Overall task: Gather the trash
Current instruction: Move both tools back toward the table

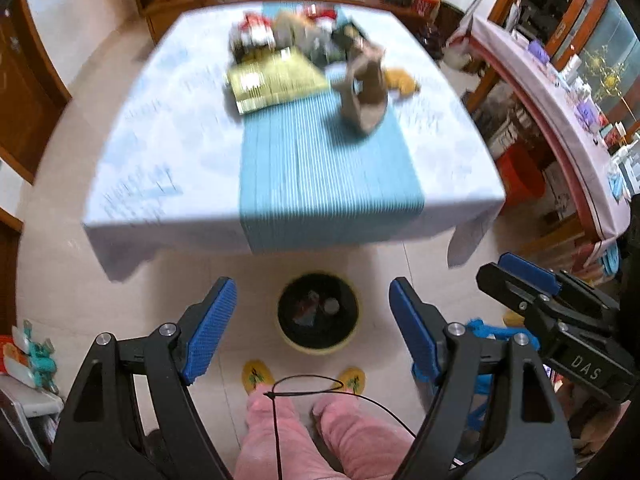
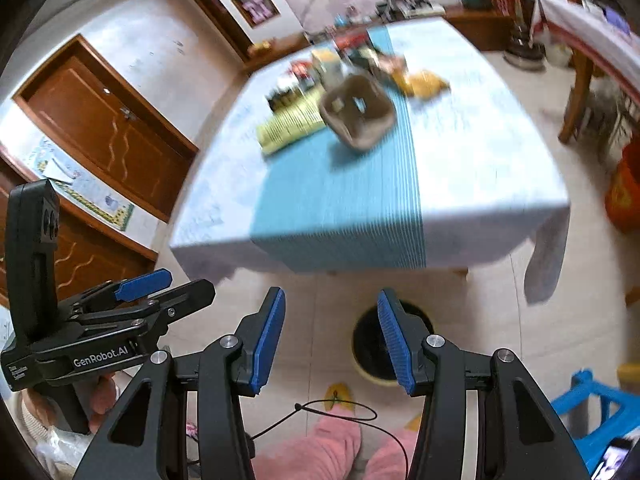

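A round yellow bin (image 1: pixel 319 311) with a black liner stands on the floor in front of the table, with some trash inside; it also shows in the right wrist view (image 2: pixel 370 364). My left gripper (image 1: pixel 312 328) is open and empty, held above the bin. My right gripper (image 2: pixel 330 340) is open and empty, just left of the bin. On the table lie a brown cardboard cup carrier (image 1: pixel 366 92), also in the right wrist view (image 2: pixel 358 114), a yellow-green packet (image 1: pixel 276 78), an orange peel-like scrap (image 1: pixel 404 80) and a blurred pile of packaging (image 1: pixel 296 32).
The table (image 1: pixel 160 152) has a white cloth and a blue striped runner (image 1: pixel 320 168). My pink-trousered legs and yellow slippers (image 1: pixel 256 376) are below. A blue stool (image 2: pixel 600 404) stands right; a red tub (image 1: pixel 520 172) and side table are further right. Wooden doors (image 2: pixel 108 128) are left.
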Available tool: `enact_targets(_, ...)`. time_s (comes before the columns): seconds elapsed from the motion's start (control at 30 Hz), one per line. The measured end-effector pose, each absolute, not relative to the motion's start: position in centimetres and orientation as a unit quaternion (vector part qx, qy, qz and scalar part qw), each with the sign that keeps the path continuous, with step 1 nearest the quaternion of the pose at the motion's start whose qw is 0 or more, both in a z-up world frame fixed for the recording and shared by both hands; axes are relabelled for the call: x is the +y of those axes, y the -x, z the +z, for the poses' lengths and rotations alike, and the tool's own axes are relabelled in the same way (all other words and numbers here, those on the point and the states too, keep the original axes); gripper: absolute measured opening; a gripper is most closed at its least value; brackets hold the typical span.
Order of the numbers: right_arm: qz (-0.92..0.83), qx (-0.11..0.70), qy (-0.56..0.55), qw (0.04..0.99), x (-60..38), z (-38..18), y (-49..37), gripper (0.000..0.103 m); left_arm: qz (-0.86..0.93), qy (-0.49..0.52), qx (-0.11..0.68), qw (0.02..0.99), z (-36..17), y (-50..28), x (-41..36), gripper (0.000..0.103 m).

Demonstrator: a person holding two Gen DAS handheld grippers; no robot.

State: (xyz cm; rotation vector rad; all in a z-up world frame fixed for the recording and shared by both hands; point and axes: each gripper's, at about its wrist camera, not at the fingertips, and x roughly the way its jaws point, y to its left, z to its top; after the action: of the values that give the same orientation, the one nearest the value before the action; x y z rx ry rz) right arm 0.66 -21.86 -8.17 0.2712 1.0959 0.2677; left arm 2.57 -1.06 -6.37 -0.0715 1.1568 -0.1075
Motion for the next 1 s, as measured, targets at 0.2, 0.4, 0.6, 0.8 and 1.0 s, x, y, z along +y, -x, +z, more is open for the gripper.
enact_targets(0.2, 0.149, 0.468, -0.109, 0.864, -22.2, -1.3, -2.0, 0.049, -0.032, 0.056, 0.506, 0.86, -0.4, -3.6, -0.5, 0.077)
enact_targets(0.4, 0.167, 0.449, -0.107, 0.871, -22.5, 2.1, -3.6, 0.049, -0.025, 0.065, 0.495, 0.866, 2.6, -4.4, -1.5, 0.077)
enact_targets(0.6, 0.172, 0.449, -0.107, 0.87, -21.8, 2.5, -7.1, 0.049, -0.034, 0.075, 0.496, 0.864, 3.0, -6.0, -1.1, 0.077)
enact_targets(0.8, 0.154, 0.465, -0.116, 0.864, -20.2, -0.3, -11.7, 0.049, -0.018, 0.03, 0.506, 0.862, 0.9, -11.1, 0.9, 0.077)
enact_targets(1.0, 0.091, 0.492, -0.139, 0.855, -18.1, -4.8, -18.0, 0.049, -0.049, -0.041, 0.511, 0.857, -3.1, -18.8, 3.5, 0.077)
